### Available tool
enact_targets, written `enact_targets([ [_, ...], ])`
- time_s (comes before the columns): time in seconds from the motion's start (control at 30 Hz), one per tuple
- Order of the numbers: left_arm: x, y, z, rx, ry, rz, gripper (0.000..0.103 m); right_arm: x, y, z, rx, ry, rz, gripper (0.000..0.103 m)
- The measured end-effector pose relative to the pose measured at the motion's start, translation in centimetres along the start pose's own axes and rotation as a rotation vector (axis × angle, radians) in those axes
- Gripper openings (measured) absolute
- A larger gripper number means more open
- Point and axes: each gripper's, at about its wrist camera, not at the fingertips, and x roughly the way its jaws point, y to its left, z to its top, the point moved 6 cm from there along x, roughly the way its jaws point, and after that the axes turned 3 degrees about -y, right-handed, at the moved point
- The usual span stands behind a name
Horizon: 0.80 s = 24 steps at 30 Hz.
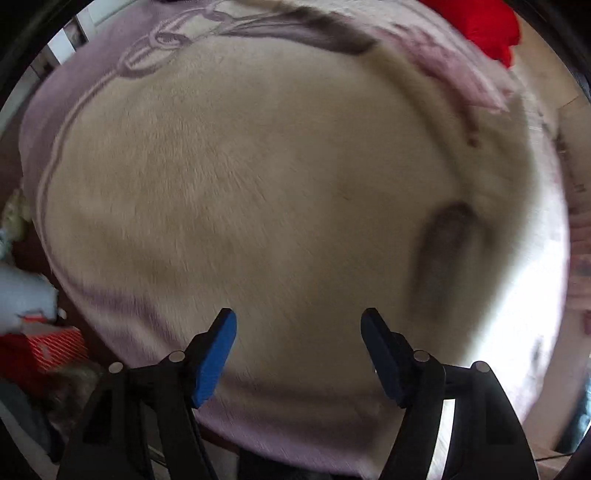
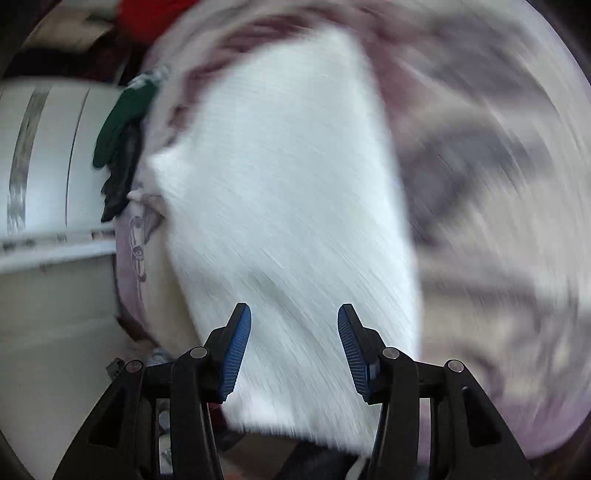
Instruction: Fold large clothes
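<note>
In the left wrist view a cream plush blanket (image 1: 236, 192) with a lilac border and a looping pattern fills the frame. My left gripper (image 1: 299, 317) points down at it, open, nothing between its blue pads. In the right wrist view a white fluffy cloth (image 2: 280, 192) lies as a long folded panel on the lilac patterned blanket (image 2: 487, 206); the picture is smeared by motion. My right gripper (image 2: 294, 310) hovers over the near end of the white cloth with its jaws apart and the pads clear of the fabric.
A red cloth (image 1: 484, 26) lies at the blanket's far right edge. A red patterned box (image 1: 48, 347) and clutter sit low at the left. Green and black fabric (image 2: 118, 129) hangs beside white furniture (image 2: 48, 166) on the left of the right wrist view.
</note>
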Motion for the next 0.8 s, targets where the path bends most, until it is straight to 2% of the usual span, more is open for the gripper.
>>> enact_targets([
  [0.07,2.6,-0.4,0.9,-0.003,0.017,0.007,0.068,2.6,4.0,3.2,-0.115,0.020,-0.013,0.051],
  [0.1,3.8,0.0,1.3,-0.019,0.029,0.004,0.071,4.7,7.1,4.8,-0.183,0.050,-0.053,0.050],
  [0.13,4.3,0.0,1.7,-0.037,0.020,-0.013,0.076,6.6,8.8,6.5,-0.237,0.067,-0.103,0.048],
  [0.17,4.4,0.2,2.1,-0.059,-0.005,-0.046,0.088,10.2,10.9,7.6,-0.315,0.126,-0.195,0.043],
  [0.2,4.5,0.2,2.3,-0.077,-0.024,-0.086,0.102,12.1,11.0,7.6,-0.339,0.168,-0.252,0.042],
  [0.23,4.7,0.2,2.4,-0.087,-0.040,-0.116,0.103,13.5,9.9,6.9,-0.348,0.198,-0.295,0.042],
  [0.27,4.9,0.3,2.5,-0.093,-0.053,-0.110,0.103,16.0,9.4,7.3,-0.355,0.229,-0.345,0.042],
  [0.33,5.2,0.3,2.6,-0.106,-0.093,-0.086,0.103,18.4,9.7,8.2,-0.359,0.236,-0.399,0.043],
  [0.37,5.1,-0.7,1.6,-0.109,-0.111,-0.071,0.103,19.3,10.3,9.0,-0.358,0.227,-0.431,0.045],
  [0.43,5.4,-3.4,0.0,-0.111,-0.143,-0.027,0.103,19.8,11.4,9.9,-0.367,0.241,-0.481,0.045],
  [0.53,4.8,-3.7,-0.4,-0.094,-0.098,0.004,0.103,18.2,13.9,10.9,-0.389,0.265,-0.493,0.046],
  [0.57,4.7,-5.0,0.3,-0.093,-0.079,-0.002,0.103,16.1,15.2,11.5,-0.392,0.260,-0.439,0.046],
  [0.63,2.5,-5.9,1.5,-0.114,-0.109,-0.043,0.102,12.1,16.0,12.4,-0.369,0.204,-0.333,0.046],
  [0.67,1.2,-6.3,2.5,-0.117,-0.135,-0.068,0.101,9.4,16.1,13.1,-0.339,0.157,-0.281,0.046],
  [0.73,-1.9,-8.2,4.6,-0.101,-0.195,-0.122,0.087,4.8,14.4,14.1,-0.268,0.070,-0.253,0.046],
  [0.8,-3.6,-11.5,7.1,-0.047,-0.208,-0.218,0.030,1.7,10.9,12.3,-0.182,0.026,-0.229,0.046],
])
